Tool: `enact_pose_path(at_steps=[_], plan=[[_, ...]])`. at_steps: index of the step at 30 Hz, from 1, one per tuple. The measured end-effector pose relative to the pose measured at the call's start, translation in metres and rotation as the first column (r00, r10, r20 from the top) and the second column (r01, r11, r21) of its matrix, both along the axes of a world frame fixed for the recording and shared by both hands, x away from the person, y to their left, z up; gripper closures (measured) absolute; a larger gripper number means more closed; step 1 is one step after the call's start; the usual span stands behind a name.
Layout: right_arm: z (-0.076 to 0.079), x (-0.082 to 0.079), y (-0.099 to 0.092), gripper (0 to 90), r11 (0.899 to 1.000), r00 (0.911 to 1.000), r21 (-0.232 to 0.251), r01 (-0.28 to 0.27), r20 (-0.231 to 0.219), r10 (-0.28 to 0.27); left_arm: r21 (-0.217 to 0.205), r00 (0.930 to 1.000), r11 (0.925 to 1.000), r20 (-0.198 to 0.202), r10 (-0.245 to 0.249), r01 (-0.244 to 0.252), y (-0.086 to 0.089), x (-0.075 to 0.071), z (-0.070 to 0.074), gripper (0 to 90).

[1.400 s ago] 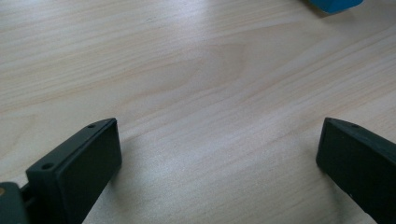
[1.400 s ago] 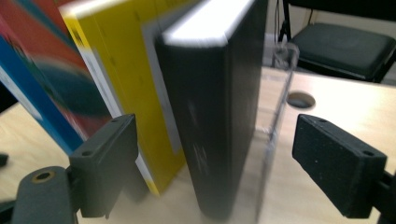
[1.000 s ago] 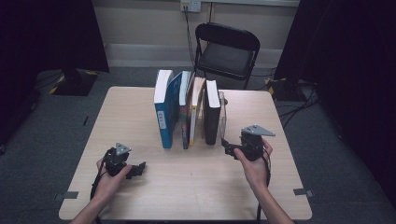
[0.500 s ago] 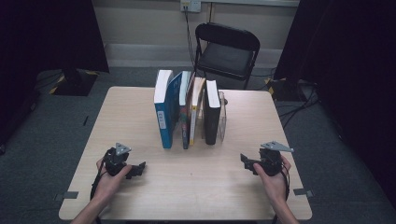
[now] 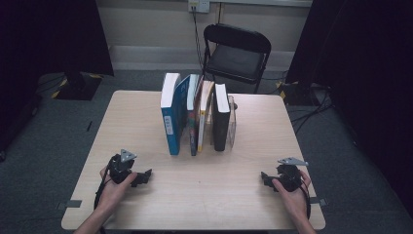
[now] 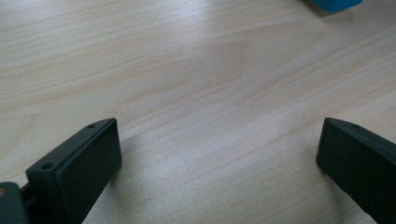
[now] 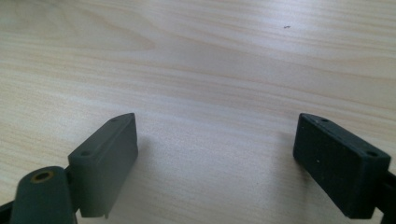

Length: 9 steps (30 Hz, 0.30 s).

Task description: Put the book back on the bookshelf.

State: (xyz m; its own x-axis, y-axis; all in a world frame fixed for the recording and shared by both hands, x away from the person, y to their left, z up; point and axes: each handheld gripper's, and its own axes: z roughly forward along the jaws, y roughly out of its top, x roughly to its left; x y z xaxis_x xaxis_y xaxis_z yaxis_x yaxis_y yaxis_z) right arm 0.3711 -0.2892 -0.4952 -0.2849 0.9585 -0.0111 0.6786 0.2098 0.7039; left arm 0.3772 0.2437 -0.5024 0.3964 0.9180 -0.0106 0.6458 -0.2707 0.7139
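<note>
A light wooden table (image 5: 146, 122) is standing on a grey carpeted floor (image 5: 44, 146). Just behind the table, a black folding chair (image 5: 236, 53) is facing it. Behind the chair, a pale wall (image 5: 146, 24) is running across, with a white skirting strip along its foot and a socket (image 5: 198, 5) above the chair, a cable hanging down from it. Dark curtains (image 5: 48, 34) are hanging on both sides of the chair. Cables (image 5: 311, 105) are lying on the floor to the right of the chair.

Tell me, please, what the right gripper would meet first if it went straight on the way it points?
Probably nothing but bare table: the right gripper points left across the near edge, roughly toward the left gripper far off.
</note>
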Motion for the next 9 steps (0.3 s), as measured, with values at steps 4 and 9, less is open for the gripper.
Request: enact_pose_path(at_steps=[4, 9], plan=[[-0.0043, -0.0038, -0.0004, 12.8, 1.0, 0.999, 0.007, 0.016, 0.041, -0.017, 0.0, 1.0, 1.0, 0.0, 0.0, 0.0, 0.0, 0.0, 0.0, 0.0], [-0.0043, -0.0039, -0.0006, 12.7, 1.0, 0.9989, 0.006, 0.018, 0.043, -0.019, 0.0, 1.0, 1.0, 0.0, 0.0, 0.0, 0.0, 0.0, 0.0, 0.0]])
